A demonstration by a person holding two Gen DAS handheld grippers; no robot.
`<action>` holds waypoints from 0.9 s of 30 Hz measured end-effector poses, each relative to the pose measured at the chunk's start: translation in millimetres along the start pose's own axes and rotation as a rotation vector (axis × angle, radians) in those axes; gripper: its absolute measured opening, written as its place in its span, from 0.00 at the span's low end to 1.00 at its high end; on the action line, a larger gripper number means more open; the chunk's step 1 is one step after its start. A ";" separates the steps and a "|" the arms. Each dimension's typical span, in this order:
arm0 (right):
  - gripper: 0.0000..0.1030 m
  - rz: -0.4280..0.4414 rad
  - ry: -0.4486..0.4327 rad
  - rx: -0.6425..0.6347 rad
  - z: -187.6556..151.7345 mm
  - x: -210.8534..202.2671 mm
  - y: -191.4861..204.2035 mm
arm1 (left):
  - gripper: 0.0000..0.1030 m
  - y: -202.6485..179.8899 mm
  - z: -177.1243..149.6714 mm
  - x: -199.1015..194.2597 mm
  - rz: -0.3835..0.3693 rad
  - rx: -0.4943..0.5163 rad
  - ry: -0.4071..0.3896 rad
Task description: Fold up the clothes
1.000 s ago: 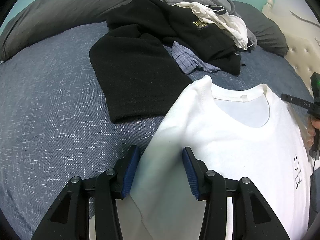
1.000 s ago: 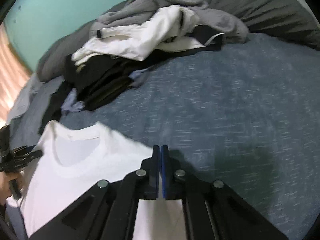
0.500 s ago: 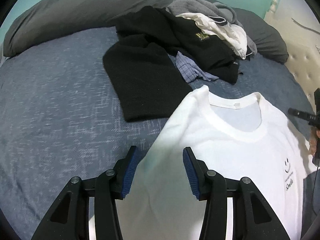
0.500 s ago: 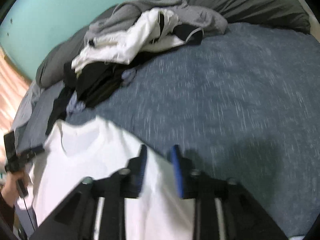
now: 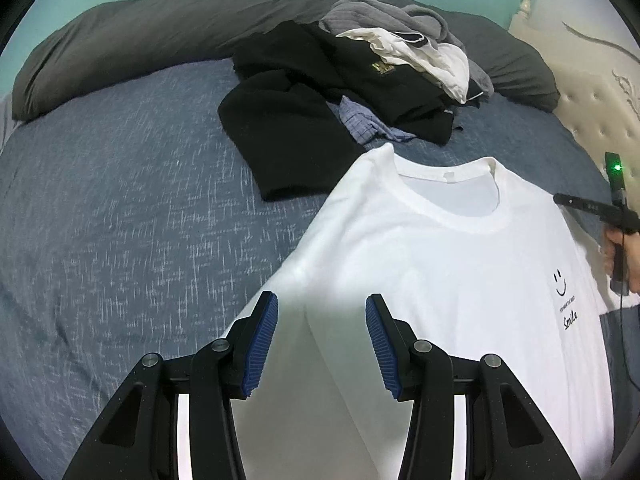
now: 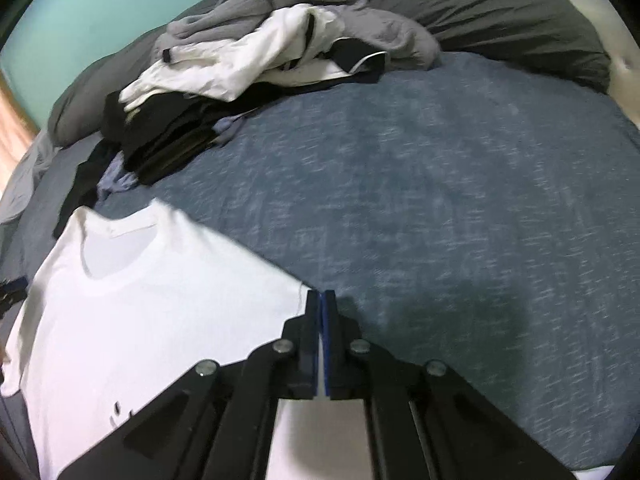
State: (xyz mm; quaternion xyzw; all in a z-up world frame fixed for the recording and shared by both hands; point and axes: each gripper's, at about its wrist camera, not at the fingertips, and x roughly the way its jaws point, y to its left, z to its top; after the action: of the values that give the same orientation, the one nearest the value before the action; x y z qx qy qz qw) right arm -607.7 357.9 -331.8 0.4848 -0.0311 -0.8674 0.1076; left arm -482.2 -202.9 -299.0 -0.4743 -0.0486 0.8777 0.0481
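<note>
1. Compared with a second before, the white T-shirt [image 5: 440, 280] was seen lying further out and flatter on the bed [image 5: 120, 220], collar away from the cameras; spreading was judged nearly done, with folding not yet begun.
2. The right gripper [image 6: 321, 300] had been parted briefly half a second earlier and was closed again at the shirt's right edge; whether cloth was actually pinched could not be told.
3. The left gripper [image 5: 322, 312] was kept about half open, as before, with the shirt's left side beneath its blue pads [image 5: 262, 344]; nothing was seen to be gripped.
4. A re-grip at the right edge was judged likely.
5. The blue speckled bedcover was bounded by a dark grey duvet [image 5: 160, 28], a teal wall and a tufted headboard [image 5: 592, 120].
6. A pile of unfolded clothes [image 5: 360, 80] was left beyond the collar.
</note>
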 end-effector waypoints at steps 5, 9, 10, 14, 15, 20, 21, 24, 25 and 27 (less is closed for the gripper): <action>0.01 0.017 0.025 0.022 -5.7 10.7 -1.5 | 0.48 11.6 -12.8 4.3 -0.009 -0.051 0.013; 0.04 0.000 -0.010 0.091 -8.8 -6.1 -13.6 | 0.48 20.4 -24.7 -5.4 -0.018 -0.091 0.005; 0.05 -0.003 -0.024 0.103 -10.6 -14.5 -16.4 | 0.48 22.4 -27.9 -9.1 -0.020 -0.101 0.001; 0.13 -0.004 -0.077 0.140 -24.3 -56.2 -27.3 | 0.48 26.9 -46.0 -30.0 -0.023 -0.137 -0.017; 0.16 0.004 -0.085 0.143 -29.5 -67.8 -29.3 | 0.48 27.2 -51.7 -36.3 -0.022 -0.142 -0.024; 0.29 0.034 -0.113 0.196 -63.6 -128.2 -41.3 | 0.48 24.6 -81.8 -61.6 -0.020 -0.172 -0.033; 0.29 0.029 -0.115 0.196 -71.4 -142.5 -43.9 | 0.48 22.2 -88.8 -66.8 -0.018 -0.175 -0.037; 0.34 0.011 -0.121 0.184 -94.6 -186.7 -51.6 | 0.48 11.5 -110.2 -80.8 -0.033 -0.179 -0.036; 0.36 0.000 -0.125 0.181 -101.9 -201.9 -56.5 | 0.48 6.7 -116.5 -86.8 -0.035 -0.174 -0.037; 0.46 -0.027 -0.134 0.186 -116.3 -233.2 -70.3 | 0.48 -2.8 -129.1 -98.7 -0.041 -0.163 -0.040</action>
State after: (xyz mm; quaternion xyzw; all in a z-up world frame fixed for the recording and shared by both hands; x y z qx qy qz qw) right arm -401.9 482.9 -209.7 0.4339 -0.1120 -0.8927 0.0481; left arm -320.2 -207.9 -287.3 -0.4578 -0.1305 0.8790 0.0264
